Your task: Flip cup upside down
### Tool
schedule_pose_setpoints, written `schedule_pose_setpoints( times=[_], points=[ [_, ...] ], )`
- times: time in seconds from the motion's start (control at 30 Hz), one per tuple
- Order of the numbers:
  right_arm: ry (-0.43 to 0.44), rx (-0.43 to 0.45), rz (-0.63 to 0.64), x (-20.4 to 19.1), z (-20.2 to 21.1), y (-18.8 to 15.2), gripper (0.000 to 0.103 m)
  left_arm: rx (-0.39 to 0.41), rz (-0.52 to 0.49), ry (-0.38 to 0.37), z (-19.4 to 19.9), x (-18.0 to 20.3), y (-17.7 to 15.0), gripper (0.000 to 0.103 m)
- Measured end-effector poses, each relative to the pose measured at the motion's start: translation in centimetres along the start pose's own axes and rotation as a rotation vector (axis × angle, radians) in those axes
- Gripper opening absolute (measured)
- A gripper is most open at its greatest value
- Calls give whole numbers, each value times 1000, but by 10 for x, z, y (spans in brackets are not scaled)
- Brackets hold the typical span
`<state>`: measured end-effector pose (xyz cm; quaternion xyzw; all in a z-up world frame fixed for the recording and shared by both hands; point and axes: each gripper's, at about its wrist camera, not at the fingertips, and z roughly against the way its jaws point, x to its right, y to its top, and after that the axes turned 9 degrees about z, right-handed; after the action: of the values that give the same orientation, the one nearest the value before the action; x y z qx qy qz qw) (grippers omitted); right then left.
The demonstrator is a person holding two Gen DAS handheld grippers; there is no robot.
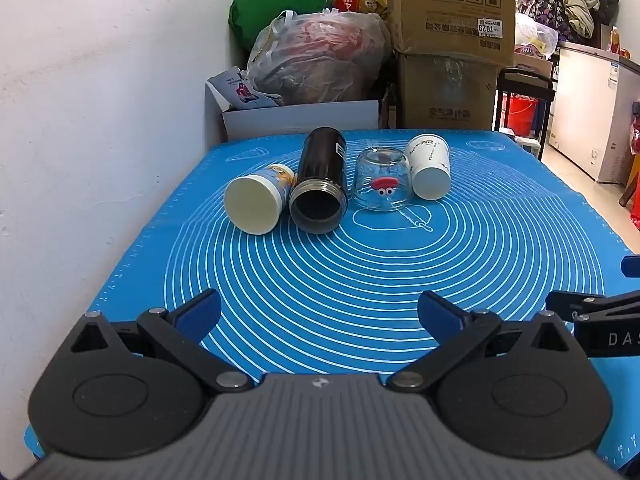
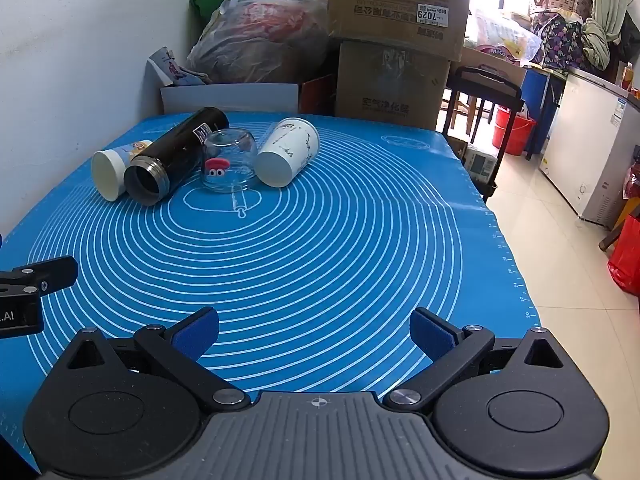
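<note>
Blue-mat surface (image 1: 360, 280) w/ far cups | left tool (image 1: 320, 316) & right tool (image 2: 314, 332) both spread, empty | glass cup (image 1: 382, 180) already inverted | risk: lying paper cup (image 1: 430, 168) rolls when nudged.

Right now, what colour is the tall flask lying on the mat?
Black, with a silver threaded neck; the flask shows best in the right wrist view.

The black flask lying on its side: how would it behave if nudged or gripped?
The black flask lies on its round side, so it would probably roll. Its smooth body may slip between pads. The open metal mouth suggests it is rigid and likely empty.
</note>
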<state>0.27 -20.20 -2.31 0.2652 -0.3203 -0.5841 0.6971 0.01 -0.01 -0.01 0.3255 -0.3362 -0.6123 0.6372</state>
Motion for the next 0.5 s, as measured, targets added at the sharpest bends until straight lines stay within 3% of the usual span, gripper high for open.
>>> schedule_pose_setpoints(
  times=[0.5],
  points=[
    [0, -1, 5, -1, -1, 1, 103, 2, 2, -5, -1, 3, -9, 103]
  ],
)
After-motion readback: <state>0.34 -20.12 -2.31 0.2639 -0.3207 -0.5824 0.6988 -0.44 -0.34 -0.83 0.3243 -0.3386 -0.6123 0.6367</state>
